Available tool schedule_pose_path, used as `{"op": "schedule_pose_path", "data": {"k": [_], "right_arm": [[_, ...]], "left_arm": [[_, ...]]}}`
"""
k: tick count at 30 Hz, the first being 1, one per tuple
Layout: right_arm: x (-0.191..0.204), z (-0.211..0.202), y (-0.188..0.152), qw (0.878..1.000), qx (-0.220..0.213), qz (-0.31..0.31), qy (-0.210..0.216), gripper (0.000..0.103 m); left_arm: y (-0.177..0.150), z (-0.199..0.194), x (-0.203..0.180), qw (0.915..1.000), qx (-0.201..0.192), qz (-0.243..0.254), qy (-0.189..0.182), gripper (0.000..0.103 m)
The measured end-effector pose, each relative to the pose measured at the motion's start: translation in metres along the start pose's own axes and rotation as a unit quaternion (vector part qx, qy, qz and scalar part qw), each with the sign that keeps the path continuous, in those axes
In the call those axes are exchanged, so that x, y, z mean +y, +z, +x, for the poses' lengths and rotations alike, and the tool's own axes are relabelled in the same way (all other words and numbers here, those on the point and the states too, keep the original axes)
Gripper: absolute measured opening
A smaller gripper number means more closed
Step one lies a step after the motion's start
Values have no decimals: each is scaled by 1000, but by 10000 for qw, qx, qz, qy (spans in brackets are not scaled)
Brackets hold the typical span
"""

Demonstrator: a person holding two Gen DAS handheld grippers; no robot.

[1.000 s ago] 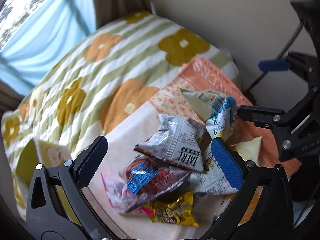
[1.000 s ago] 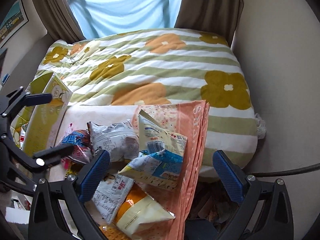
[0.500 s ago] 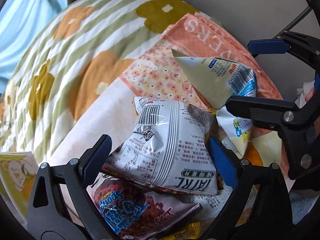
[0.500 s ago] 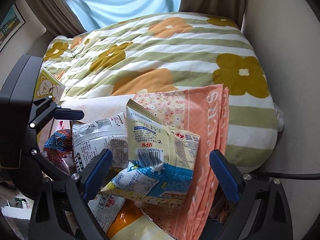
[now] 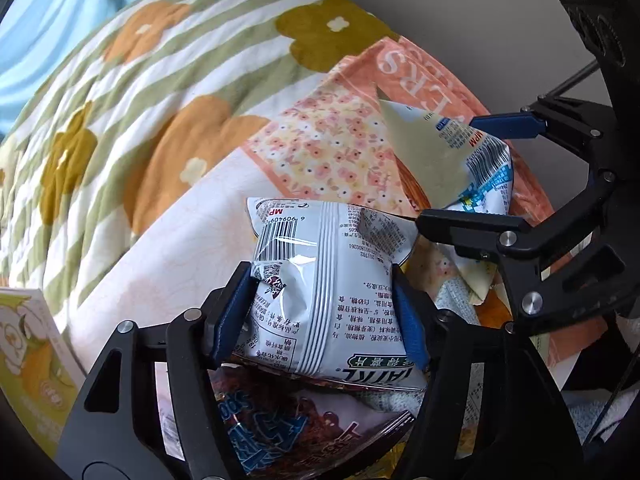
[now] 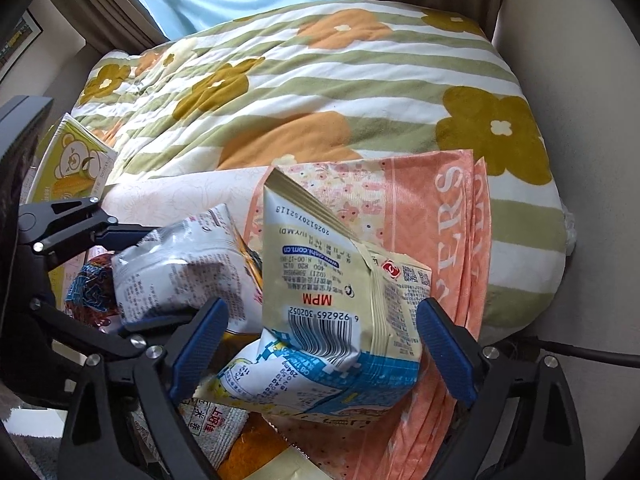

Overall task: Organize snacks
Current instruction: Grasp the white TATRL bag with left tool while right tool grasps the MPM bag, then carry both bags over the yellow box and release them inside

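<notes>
The left gripper (image 5: 322, 312) pinches the silver-white snack bag (image 5: 332, 280) between its blue pads (image 5: 408, 328), which press into the bag's sides near the middle of the snack heap. Under that bag lies a dark red packet with blue lettering (image 5: 280, 436), nearest the left camera. Just to the right, the right gripper (image 6: 320, 344) stands spread wide around the cream-and-blue snack bag (image 6: 340, 300) — its pads sit clear of the bag on both sides. That bag rests tilted on the orange floral cloth (image 6: 436, 216), its far corner poking up. The heap sits at the near edge of a flowered, green-striped quilt (image 6: 320, 80). A yellow box with a bear picture (image 6: 72, 160) stands at the far left.
</notes>
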State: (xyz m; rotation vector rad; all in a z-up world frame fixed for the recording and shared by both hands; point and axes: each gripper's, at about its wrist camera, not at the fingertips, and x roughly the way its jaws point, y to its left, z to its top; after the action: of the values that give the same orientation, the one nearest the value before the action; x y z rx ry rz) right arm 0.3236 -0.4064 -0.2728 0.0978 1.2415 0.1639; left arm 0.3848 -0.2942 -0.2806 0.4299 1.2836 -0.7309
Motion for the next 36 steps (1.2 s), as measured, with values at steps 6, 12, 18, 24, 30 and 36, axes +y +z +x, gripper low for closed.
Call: {"op": "schedule_pose_path", "data": {"k": [6,12,18,24,30,36], "right_arm": [[-4,8,0,9997,193,102,-115,84],[-5,12,-5,9994,267,215,-88,70],[-2,3,-9,9994,151,317,27,52],[7,-19,-11,9995,-168,257,60,50],[15,-60,-13,9983,-540,216,29,50],[31,-110,-14,9958,-915,-3,11,50]], "left_arm": [[-2,-9,19,9989,-195,-431,-46,58],[-4,-17,40,9938,-361,-1011,-278,57],[-5,-27,47,9899,-537,-1264,-349,57],[-2,-50,41,9877,-798,-1307,-312,57],[-3,-94,33,9844,-1187,-1291,-109,57],[-18,-145,26,9770,-1610,-1395,124,57]]}}
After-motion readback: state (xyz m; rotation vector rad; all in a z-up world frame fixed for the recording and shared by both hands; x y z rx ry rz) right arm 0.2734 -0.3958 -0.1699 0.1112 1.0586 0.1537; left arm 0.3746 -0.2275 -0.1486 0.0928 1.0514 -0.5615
